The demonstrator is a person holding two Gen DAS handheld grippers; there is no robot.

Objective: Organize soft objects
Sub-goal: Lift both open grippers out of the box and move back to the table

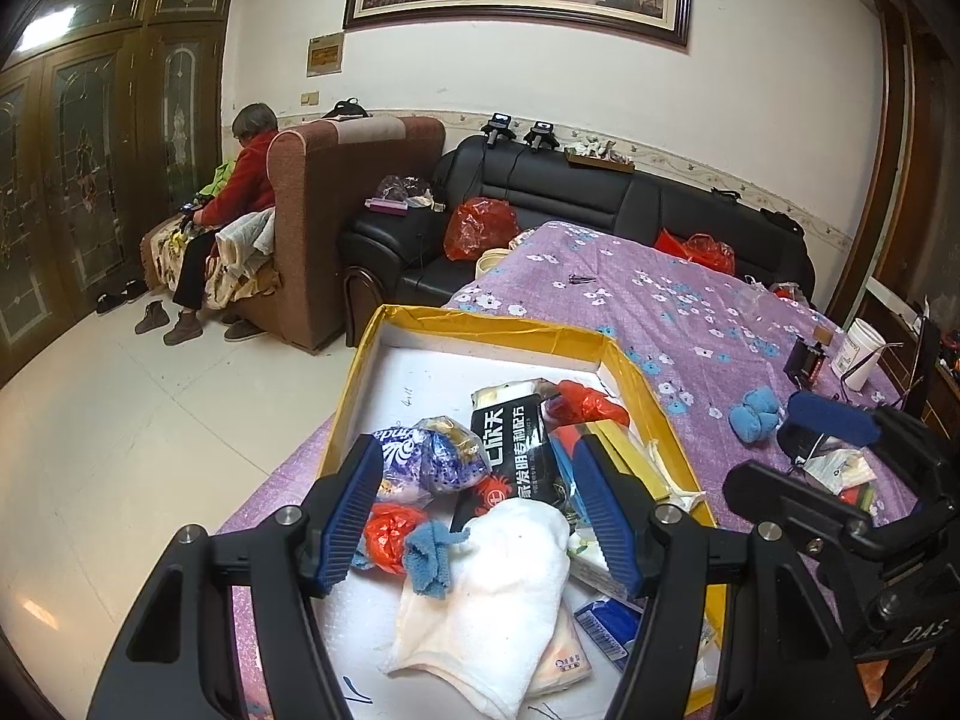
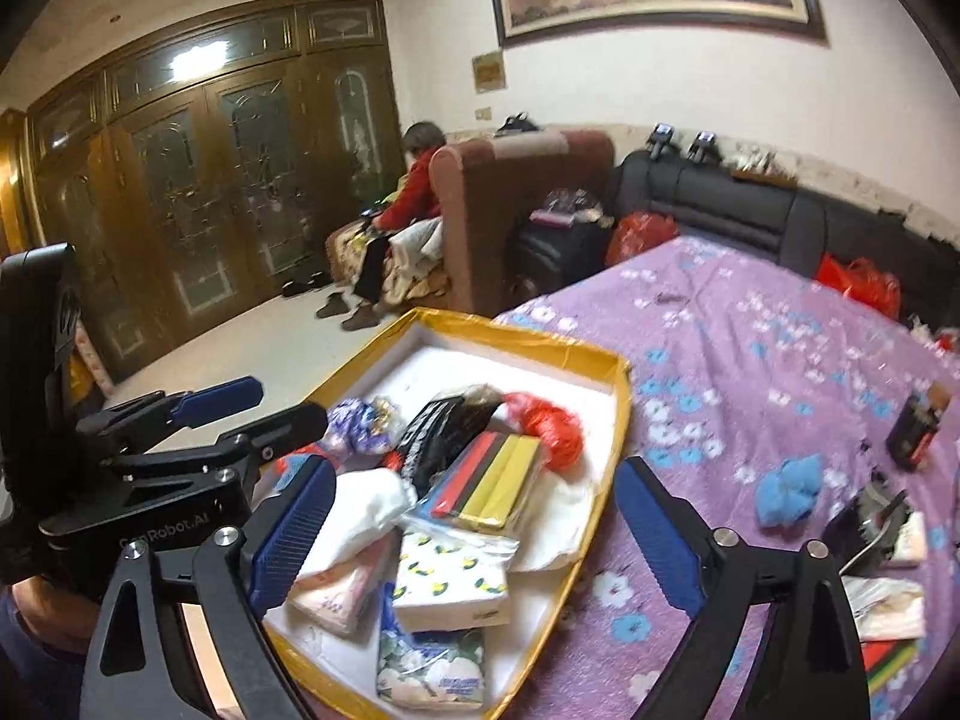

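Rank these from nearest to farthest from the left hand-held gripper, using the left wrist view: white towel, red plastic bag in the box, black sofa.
1. White towel, between the fingers of the left hand-held gripper.
2. Red plastic bag, deeper in the box, right side.
3. Black sofa, against the back wall.

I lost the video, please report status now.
Both grippers open, empty: left, right. Yellow box holds soft items. Blue cloth outside. Nothing blocking.
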